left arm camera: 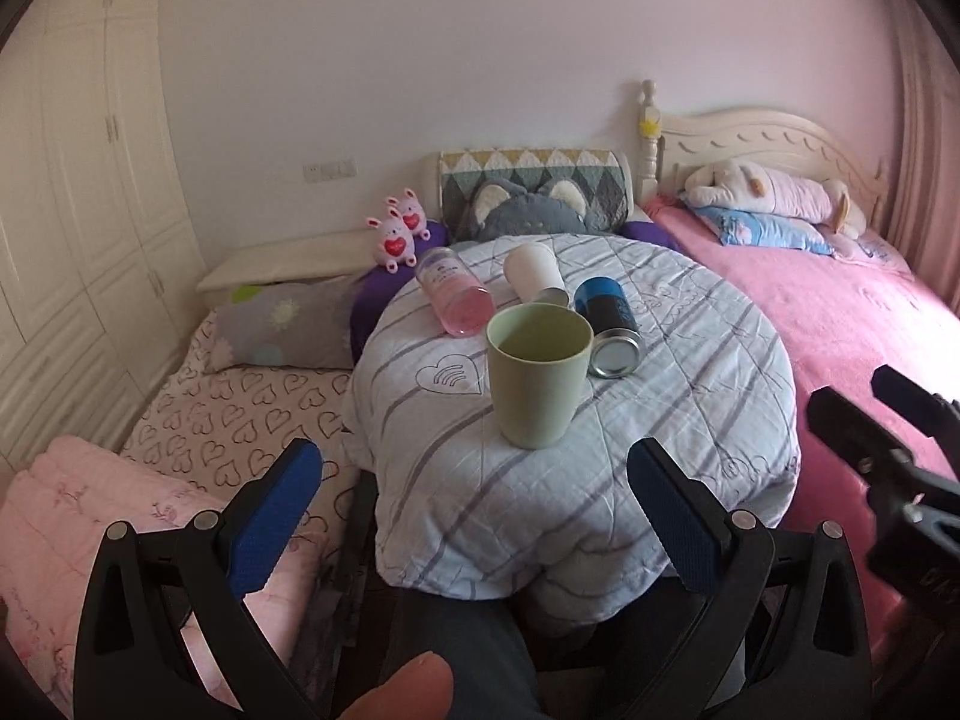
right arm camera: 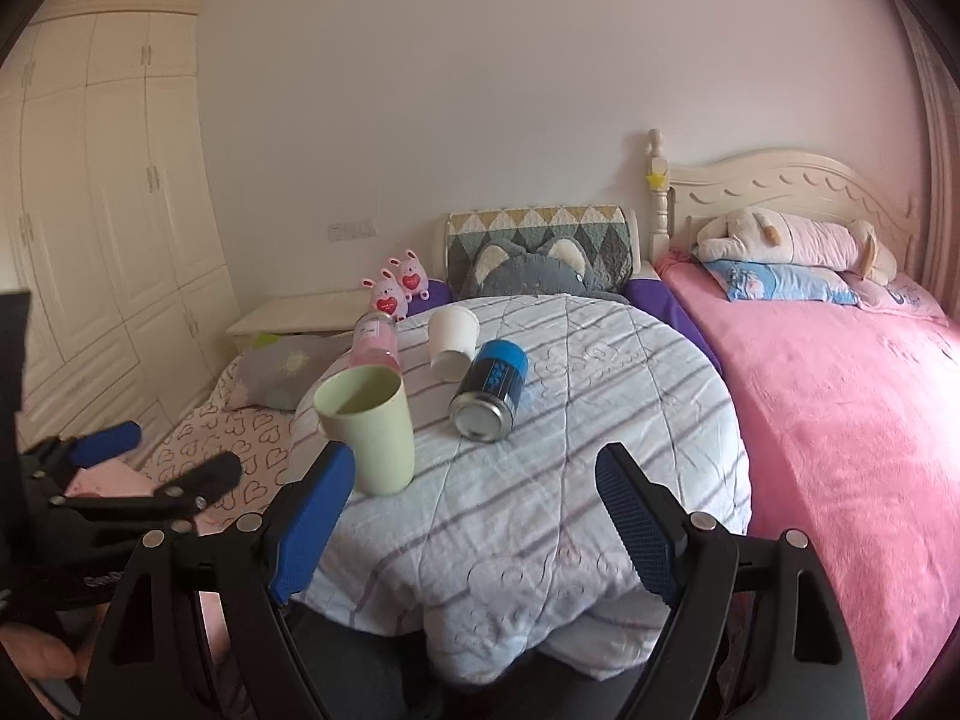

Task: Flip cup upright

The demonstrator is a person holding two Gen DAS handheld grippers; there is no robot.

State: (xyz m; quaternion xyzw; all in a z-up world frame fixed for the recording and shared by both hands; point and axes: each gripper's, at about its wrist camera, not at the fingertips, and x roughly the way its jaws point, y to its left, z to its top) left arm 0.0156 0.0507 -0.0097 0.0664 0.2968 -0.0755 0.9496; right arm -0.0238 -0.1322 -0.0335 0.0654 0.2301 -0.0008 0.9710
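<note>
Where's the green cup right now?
The green cup stands upright on the striped quilt, centred ahead of the open left claw, with the blue can lying just behind it to the right.

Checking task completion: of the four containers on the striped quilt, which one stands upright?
The pale green plastic cup, nearest the grippers, mouth up. The pink clear bottle, white paper cup and blue metal can all lie on their sides.
</note>
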